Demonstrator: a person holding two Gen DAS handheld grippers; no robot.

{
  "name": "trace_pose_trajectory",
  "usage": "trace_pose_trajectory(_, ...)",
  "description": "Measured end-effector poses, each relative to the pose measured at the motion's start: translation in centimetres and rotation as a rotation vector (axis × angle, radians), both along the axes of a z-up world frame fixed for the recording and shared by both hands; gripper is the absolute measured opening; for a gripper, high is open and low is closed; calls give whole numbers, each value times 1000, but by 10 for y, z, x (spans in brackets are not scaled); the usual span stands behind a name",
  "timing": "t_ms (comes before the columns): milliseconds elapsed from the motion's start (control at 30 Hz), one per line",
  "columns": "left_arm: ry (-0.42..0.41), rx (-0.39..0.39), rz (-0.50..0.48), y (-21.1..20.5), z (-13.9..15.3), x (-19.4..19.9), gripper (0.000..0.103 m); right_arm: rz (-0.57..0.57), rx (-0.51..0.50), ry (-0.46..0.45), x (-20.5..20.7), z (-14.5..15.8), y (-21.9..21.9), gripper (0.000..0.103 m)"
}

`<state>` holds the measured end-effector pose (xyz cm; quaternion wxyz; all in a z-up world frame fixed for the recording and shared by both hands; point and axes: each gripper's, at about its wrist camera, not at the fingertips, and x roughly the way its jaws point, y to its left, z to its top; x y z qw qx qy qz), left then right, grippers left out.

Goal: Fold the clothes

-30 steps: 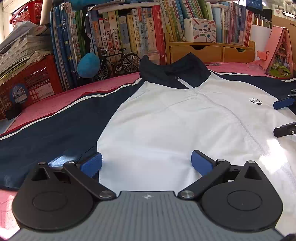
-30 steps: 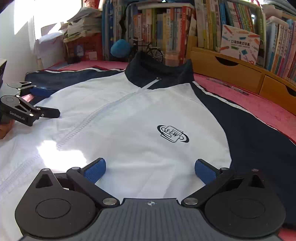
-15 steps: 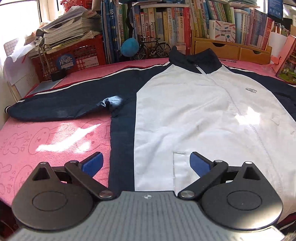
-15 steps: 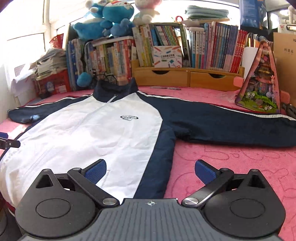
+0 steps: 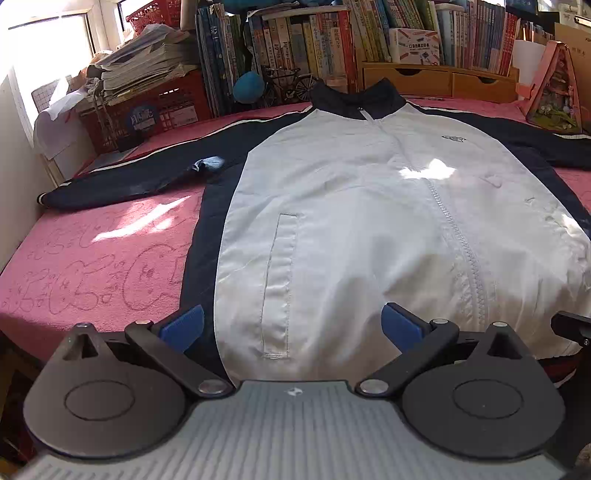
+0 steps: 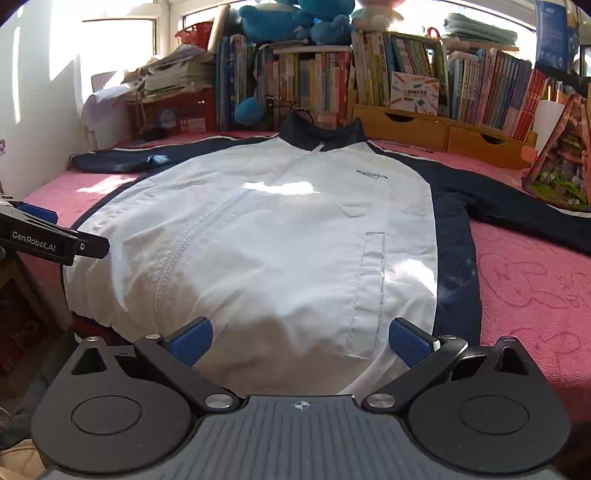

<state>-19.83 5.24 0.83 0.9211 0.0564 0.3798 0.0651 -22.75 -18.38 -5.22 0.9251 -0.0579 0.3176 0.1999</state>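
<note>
The left gripper (image 5: pixel 291 326) is held wide open, with nothing between its blue pads (image 5: pixel 183 328). It is poised at the near hem of the jacket (image 5: pixel 369 206), over the seam where the white front meets the navy side panel; whether the pads touch the cloth cannot be told. A slit pocket (image 5: pixel 279 284) is seen just ahead of it, and the zip (image 5: pixel 461 251) runs up the front to its right.

The right gripper (image 6: pixel 301 338) is likewise spread wide and holds nothing. It is placed at the same hem, over the white panel, with the other pocket (image 6: pixel 369 295) just ahead of its right pad (image 6: pixel 410 341). The left gripper is seen from here at the left edge (image 6: pixel 51 240), beside the jacket's corner.

The jacket is laid flat, front up and zipped, on a pink towel (image 5: pixel 103 266) that covers the desk. The hem hangs slightly over the near edge. Both navy sleeves are stretched outward, one to the left (image 5: pixel 122 184) and one to the right (image 6: pixel 517 206). The dark collar (image 6: pixel 321 134) lies at the far end, and a small logo (image 6: pixel 371 174) is printed on the chest. Patches of sunlight fall across the white cloth.

Behind the collar, rows of books (image 6: pixel 317 88) are stood along the back of the desk. A model bicycle (image 5: pixel 288 86) and a blue ball (image 5: pixel 249 86) sit before them. A red crate (image 5: pixel 147 110) stacked with papers is set at the left, wooden drawers (image 6: pixel 424 123) at the right, and a pink model house (image 5: pixel 554 92) near the right sleeve. Blue plush toys (image 6: pixel 295 22) are perched on top of the books.
</note>
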Motion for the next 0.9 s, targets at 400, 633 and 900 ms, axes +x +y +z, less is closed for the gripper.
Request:
trace_pose_trajectory(400,58,-49,-64,-24,-14,2,103,-74,76,61,-8,1,-17,103)
trace_pose_trajectory(633,24,-65,-103,-38,0,18,103,-162,31,-42,3,26,-39,103)
trace_pose_trajectory(900,34,-70,-177,-60,-3,29,103,-230,21,-88,9,38,-61,103)
